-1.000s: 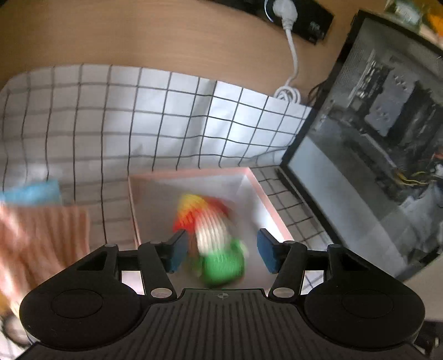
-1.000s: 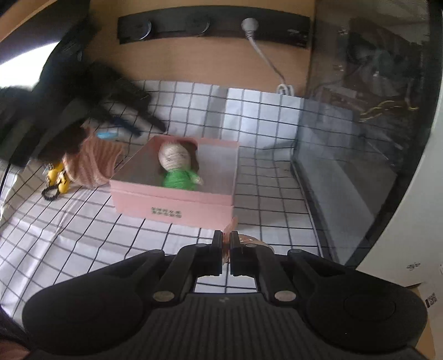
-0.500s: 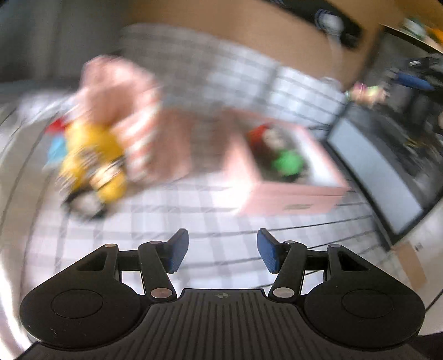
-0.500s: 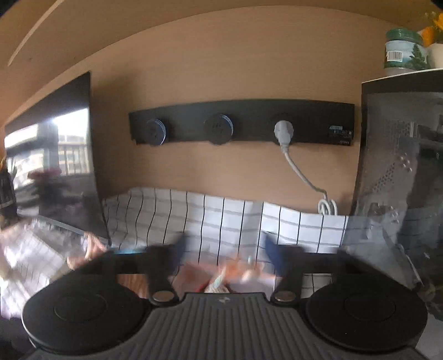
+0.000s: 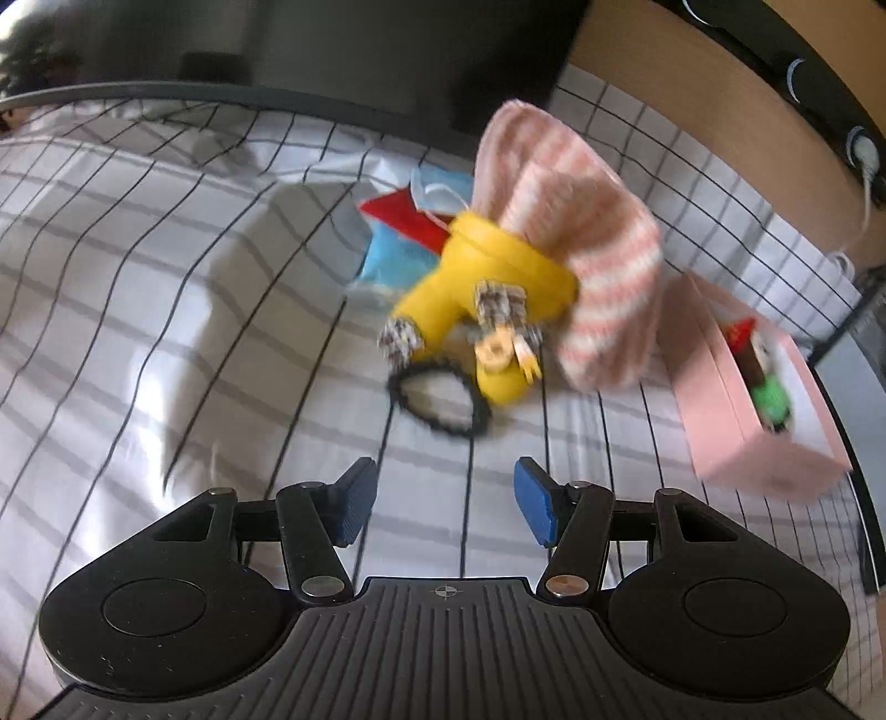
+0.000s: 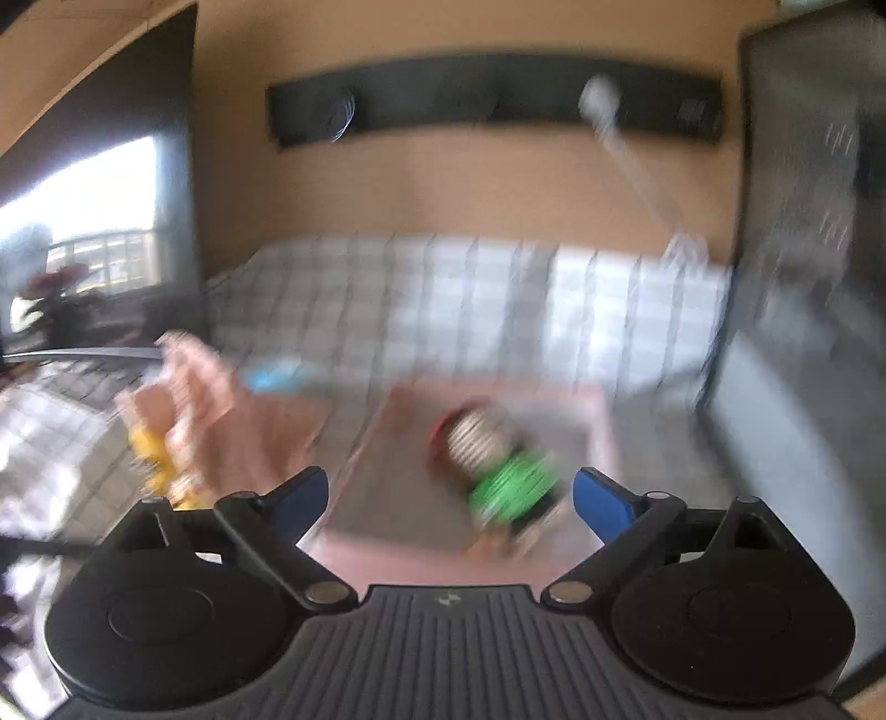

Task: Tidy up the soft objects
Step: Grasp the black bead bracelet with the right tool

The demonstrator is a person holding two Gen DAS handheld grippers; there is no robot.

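Observation:
A yellow soft toy (image 5: pixel 487 288) with a black loop (image 5: pixel 440 399) lies on the checked cloth, against a pink striped knit piece (image 5: pixel 581 243). Red and blue soft items (image 5: pixel 398 238) lie behind it. A pink box (image 5: pixel 736 410) at the right holds a knitted doll with a green body (image 5: pixel 769 382). My left gripper (image 5: pixel 446 507) is open and empty, a little short of the yellow toy. My right gripper (image 6: pixel 448 498) is open and empty above the pink box (image 6: pixel 387 459), with the doll (image 6: pixel 498 471) between its fingers in view. The right wrist view is blurred.
A dark monitor (image 5: pixel 332 50) stands behind the toys at the back left. A glass-sided computer case (image 6: pixel 808 288) stands right of the box. A black power strip (image 6: pixel 498 105) with a white plug is on the wooden wall.
My left gripper has left the box and swung left over to the yellow toy. My right gripper has opened, let go of a small pinkish thing and moved over the box.

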